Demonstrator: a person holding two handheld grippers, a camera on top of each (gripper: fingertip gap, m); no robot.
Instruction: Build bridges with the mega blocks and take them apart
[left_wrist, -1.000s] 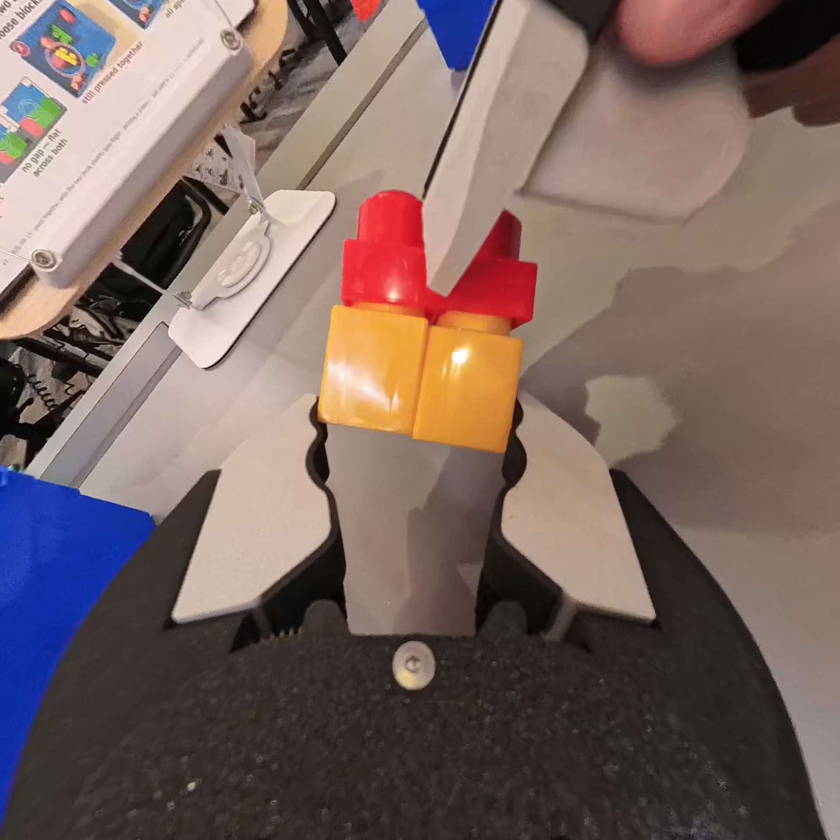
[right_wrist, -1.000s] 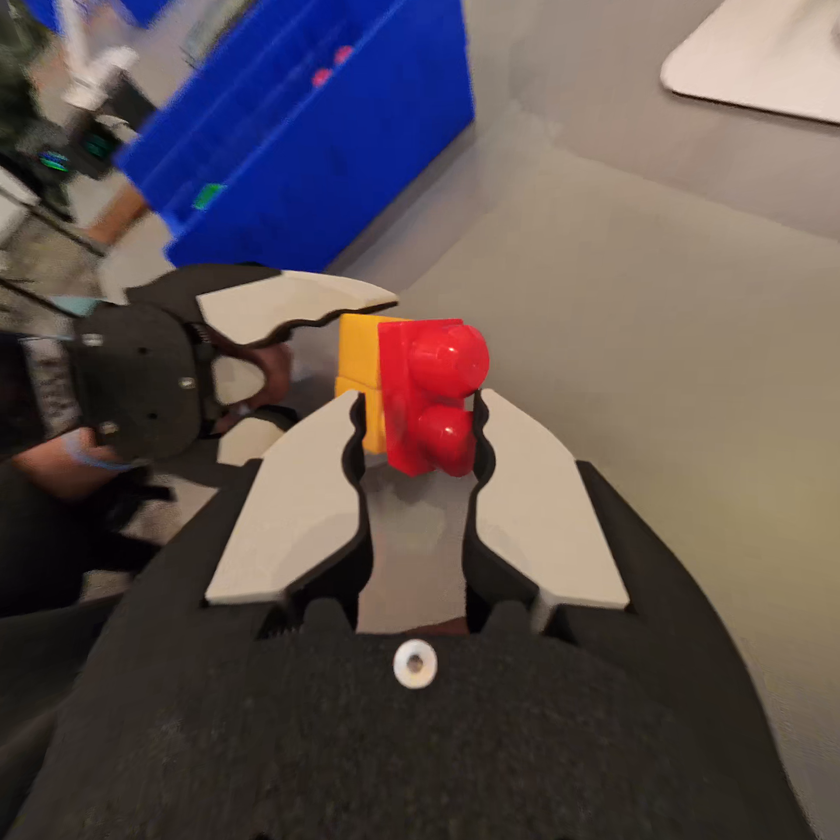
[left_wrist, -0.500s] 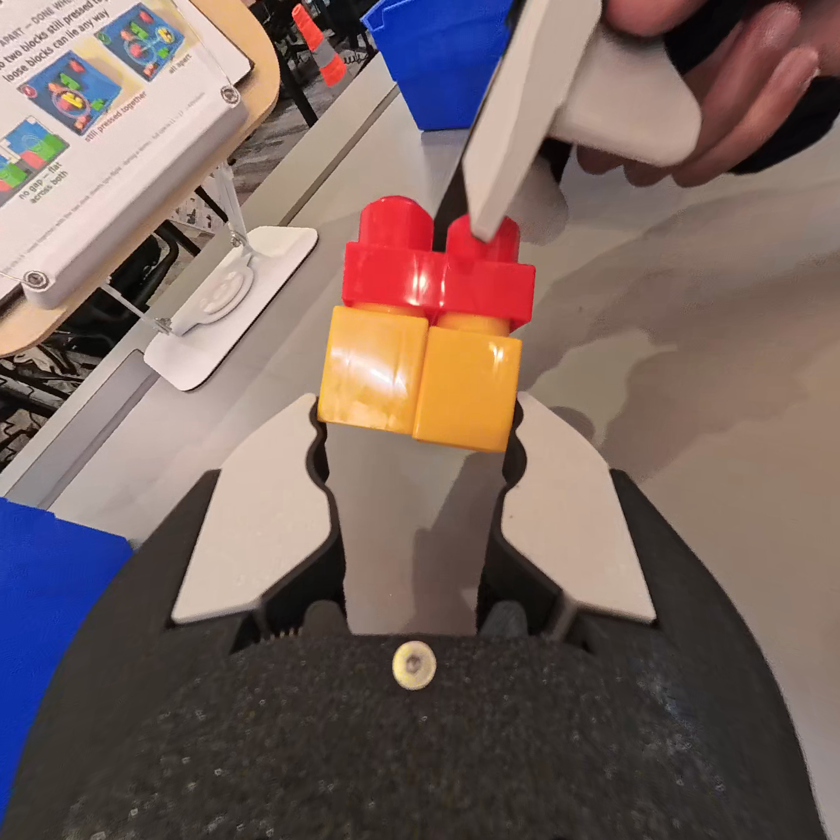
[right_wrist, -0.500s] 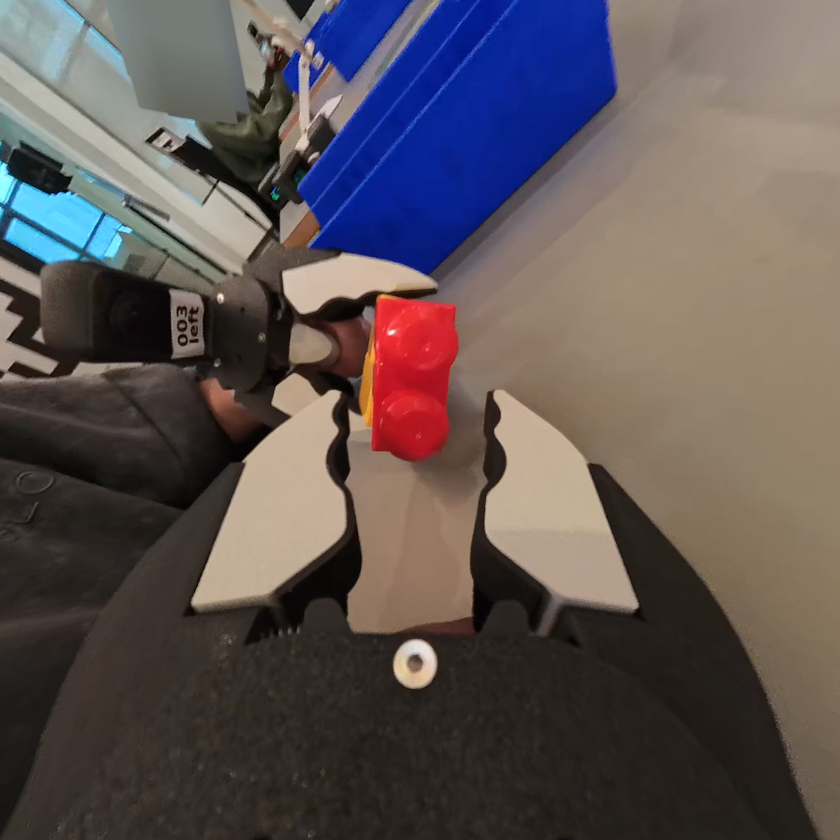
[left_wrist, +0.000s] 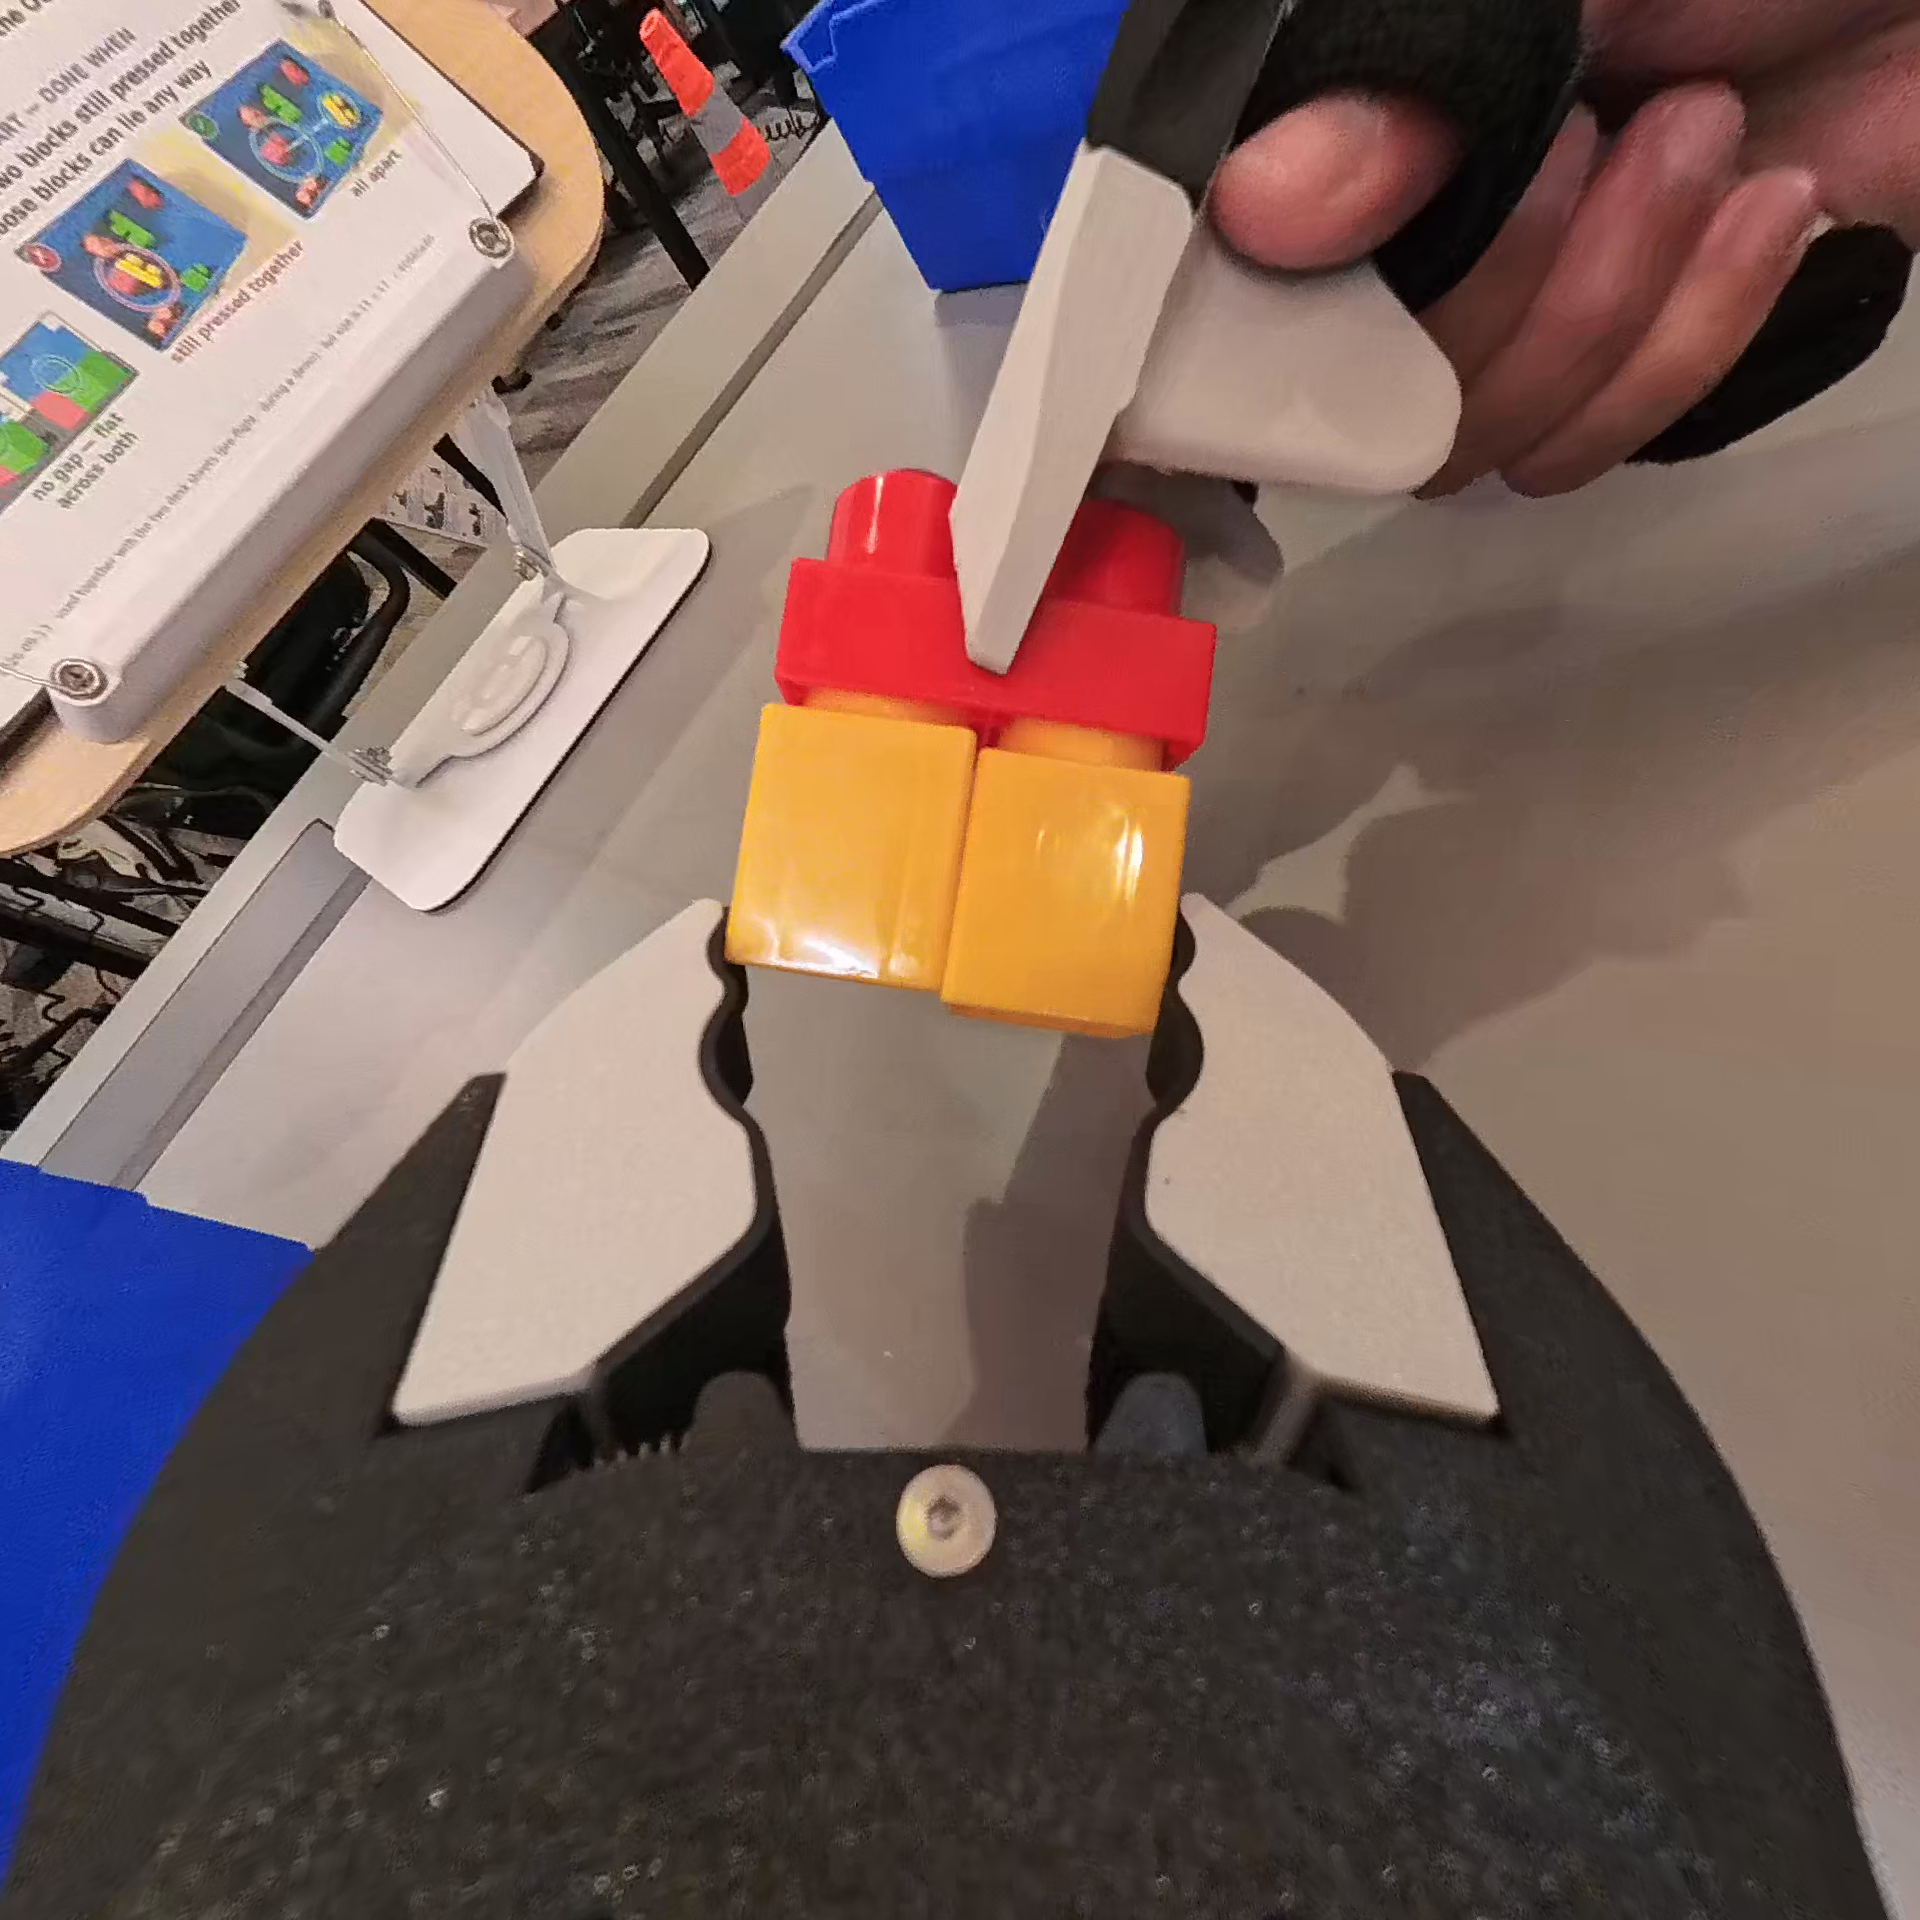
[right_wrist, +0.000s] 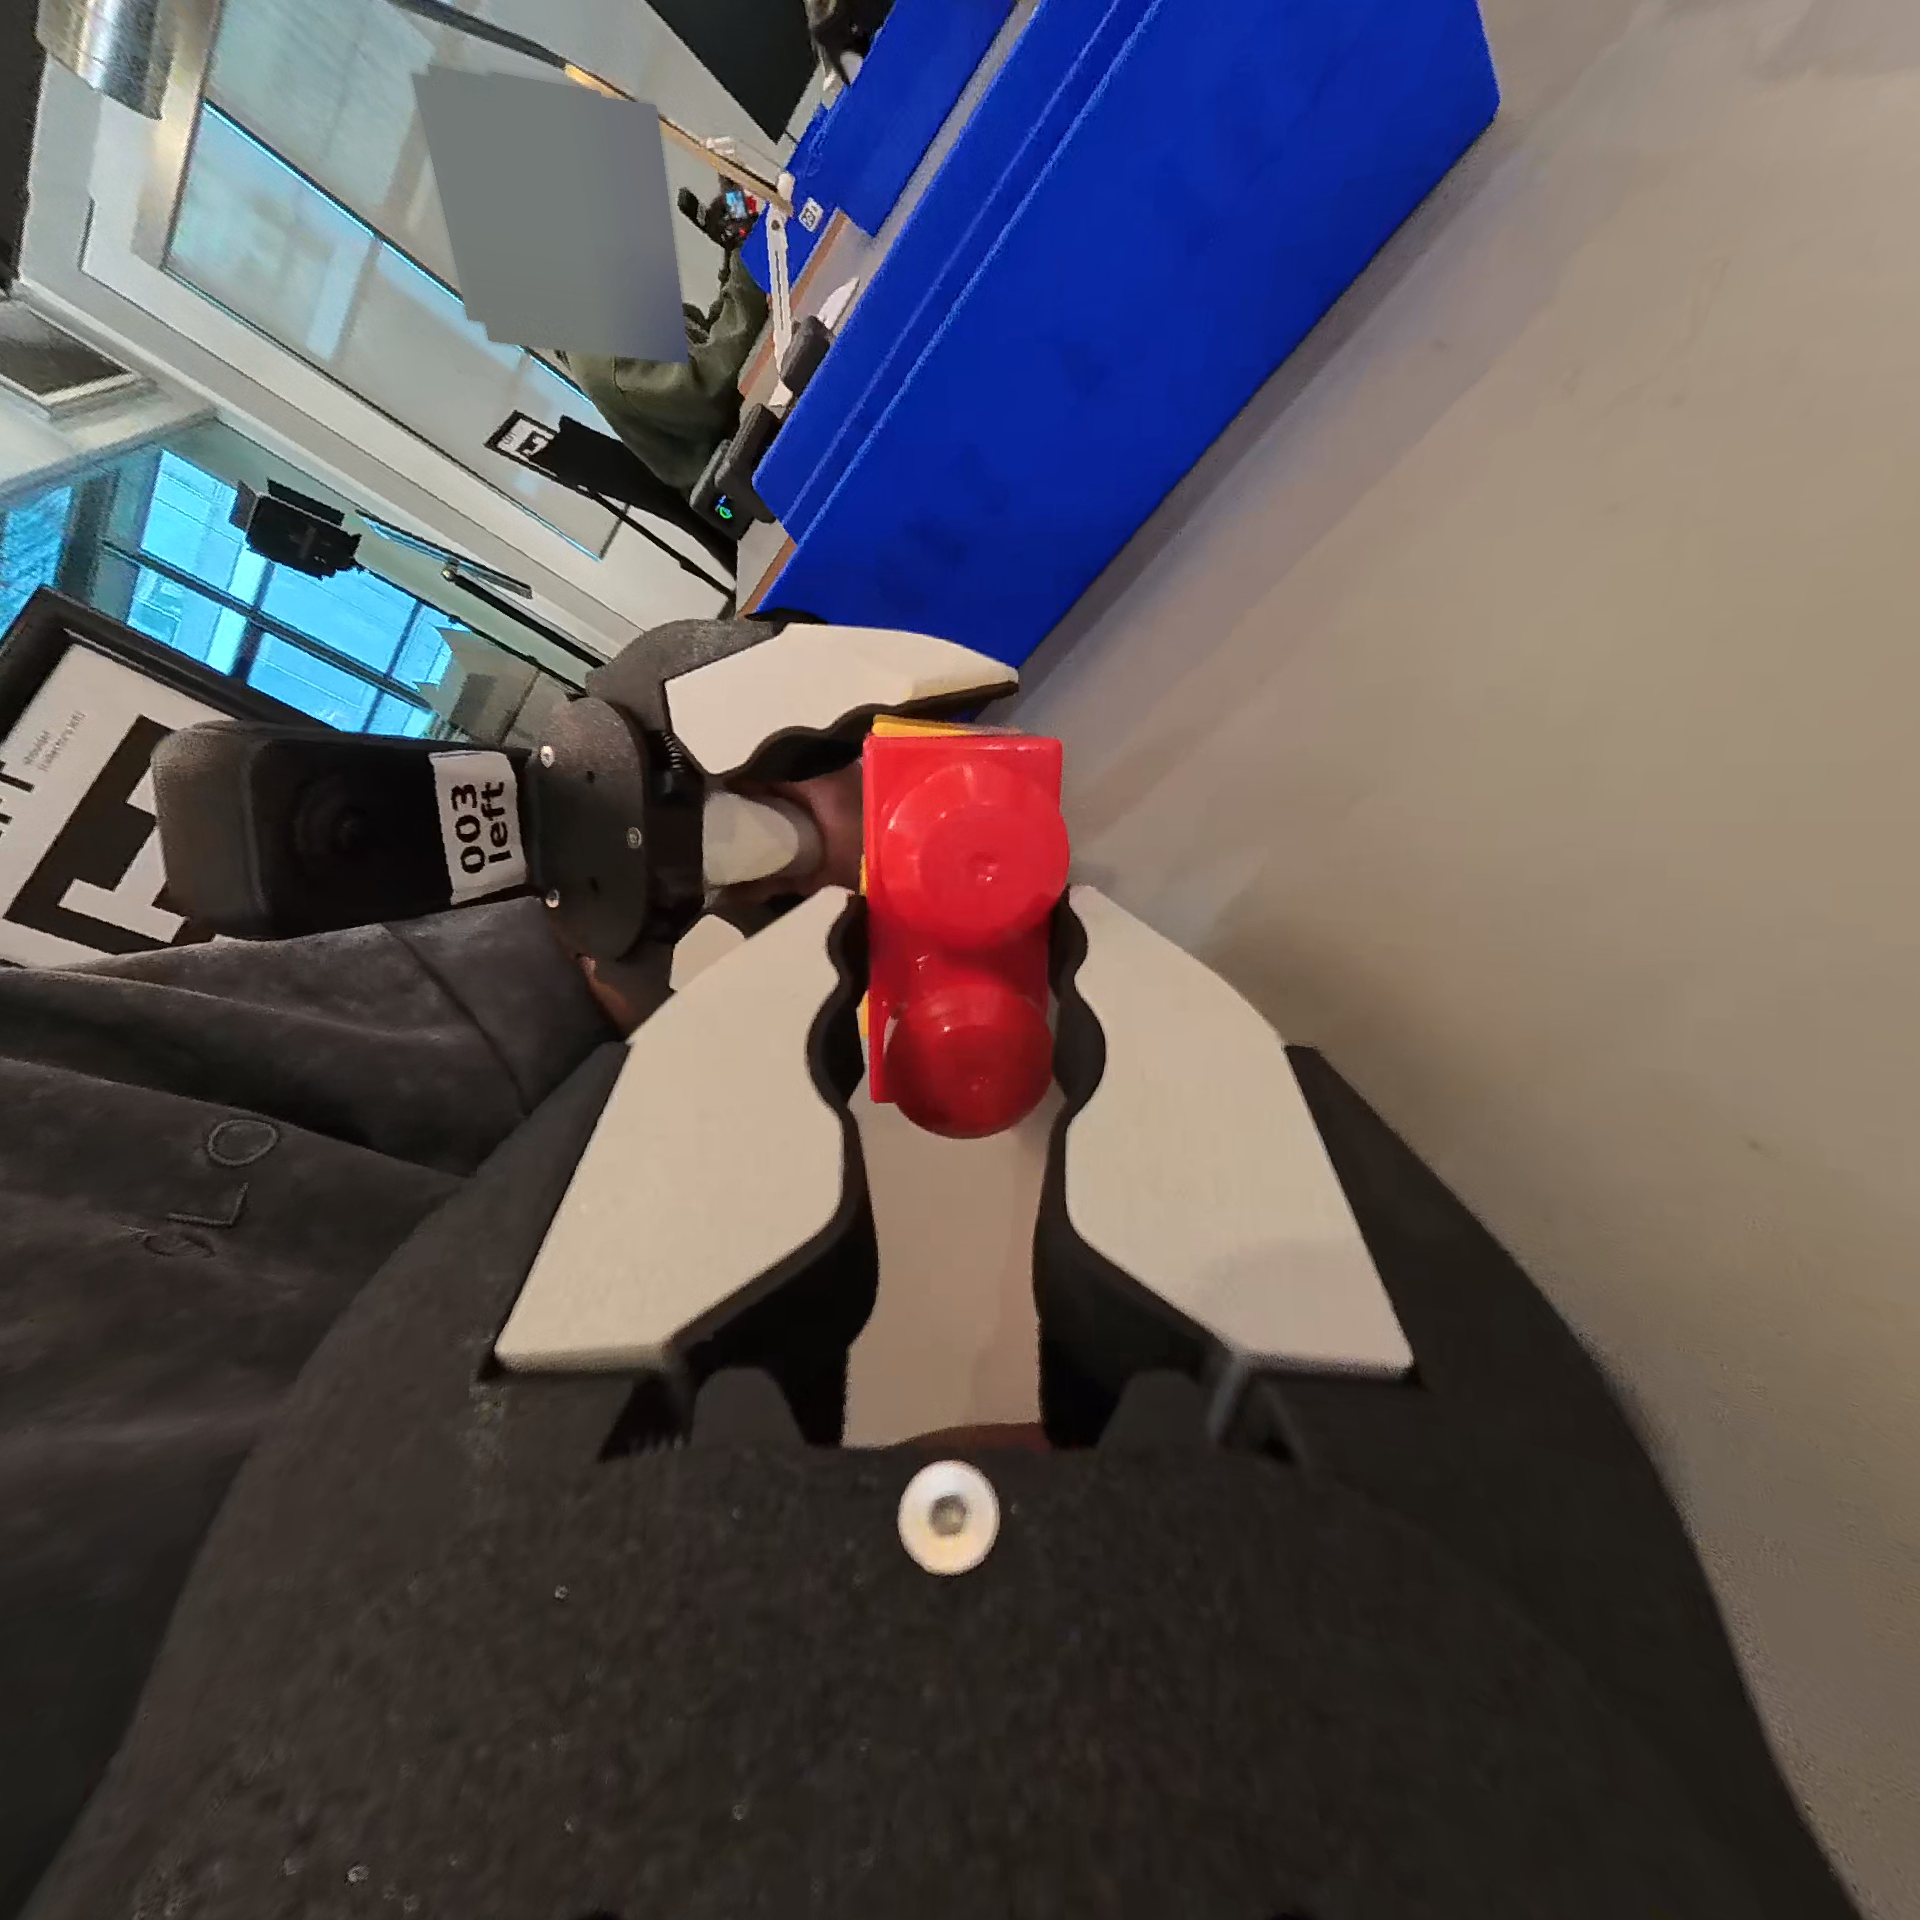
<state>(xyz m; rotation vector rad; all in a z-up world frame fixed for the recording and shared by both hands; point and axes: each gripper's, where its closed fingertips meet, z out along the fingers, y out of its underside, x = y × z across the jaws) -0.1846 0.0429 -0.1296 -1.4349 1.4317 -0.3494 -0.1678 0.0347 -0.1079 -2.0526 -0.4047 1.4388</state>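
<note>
Left gripper (left_wrist: 951, 940) is clamped on the glossy yellow plastic mega block (left_wrist: 956, 868), held above the grey tabletop (left_wrist: 1558, 935). Right gripper (right_wrist: 956, 940) pinches the red two-stud plastic block (right_wrist: 961, 914) stacked on it. To separate cleanly: I'd keep left rigid, tilt red off the studs, don't yank.

A white instruction sheet (left_wrist: 197, 260) printed with small coloured pictures carries several lines of black and reddish print. It lies on a white-framed board on a stand at the upper left of the left wrist view, and the print is legible there. In the right wrist view, a small white label (right_wrist: 483, 826) with black characters is stuck on a black camera housing (right_wrist: 312, 831). A black-and-white marker board (right_wrist: 73, 821) at the left edge bears a line of fine print, too small to make out. A white tag (right_wrist: 810, 215) on a far blue bin (right_wrist: 914, 94) is likewise illegible.
</note>
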